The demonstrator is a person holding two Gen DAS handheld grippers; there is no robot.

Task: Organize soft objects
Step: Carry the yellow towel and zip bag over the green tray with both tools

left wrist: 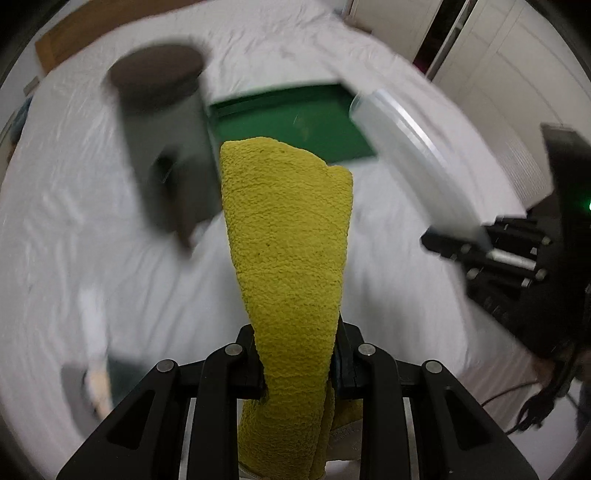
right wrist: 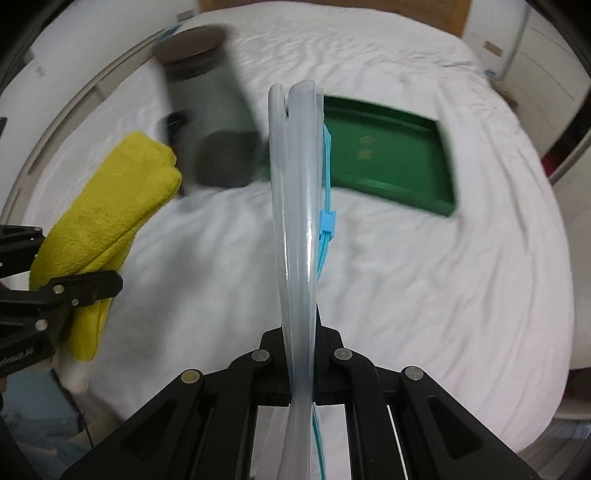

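My left gripper (left wrist: 297, 369) is shut on a folded yellow towel (left wrist: 288, 229), which stands up between the fingers and hides part of the view ahead. In the right wrist view the towel (right wrist: 110, 206) and left gripper (right wrist: 92, 288) are at the left. My right gripper (right wrist: 301, 343) is shut on a clear plastic zip bag (right wrist: 295, 184) seen edge-on, with a blue slider (right wrist: 327, 221). From the left wrist view the bag (left wrist: 413, 155) and right gripper (left wrist: 458, 240) are at the right. A green tray (right wrist: 399, 155) (left wrist: 295, 122) lies on the bed beyond both.
Both grippers point down over a bed with a white sheet (right wrist: 424, 295). A grey canister with a dark brown lid (left wrist: 162, 122) (right wrist: 199, 96) stands left of the tray, blurred. Wardrobe doors (left wrist: 498, 55) and a wooden headboard (left wrist: 92, 29) lie beyond the bed. Cables (left wrist: 535, 402) hang at the right.
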